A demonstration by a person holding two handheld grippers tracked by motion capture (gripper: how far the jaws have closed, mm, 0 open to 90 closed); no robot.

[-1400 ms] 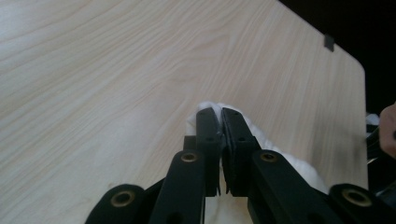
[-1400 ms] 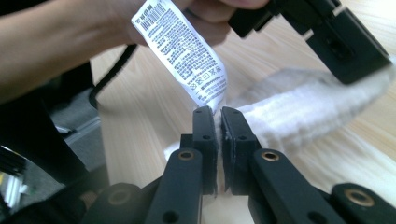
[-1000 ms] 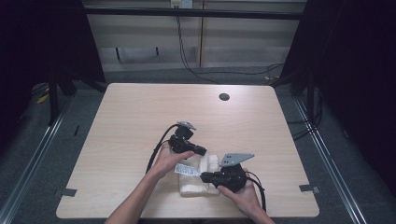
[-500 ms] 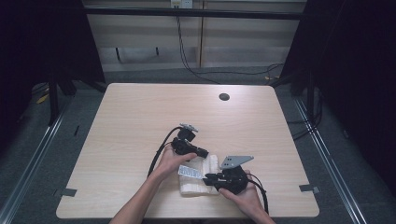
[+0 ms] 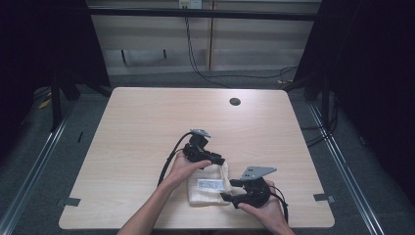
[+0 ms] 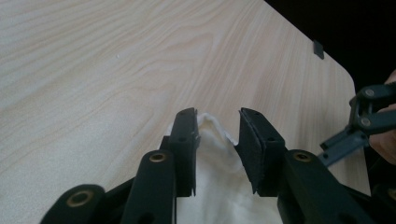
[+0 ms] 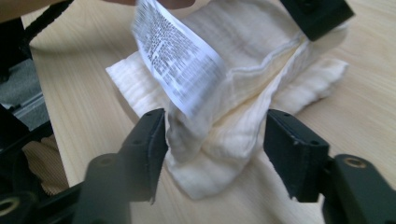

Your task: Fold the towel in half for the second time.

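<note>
A folded cream cloth (image 5: 205,192) with a printed white label (image 5: 211,184) lies near the table's front edge. My left gripper (image 5: 219,160) reaches over the cloth's far right corner. In the left gripper view it (image 6: 217,116) stands open, with a raised corner of the cloth (image 6: 212,128) between its jaws and untouched by the right one. My right gripper (image 5: 227,197) sits at the cloth's near right side. It (image 7: 215,119) is open wide around a bunched fold of cloth (image 7: 219,140), and the label (image 7: 180,60) sticks up just beyond.
The pale wooden table (image 5: 147,127) has a dark round grommet hole (image 5: 235,102) at the back. Tape marks sit at the front corners (image 5: 71,201) (image 5: 322,197). Dark floor and rails surround the table.
Both grippers have shifted slightly right and toward the front edge along the cloth. The cloth lies in about the same place.
</note>
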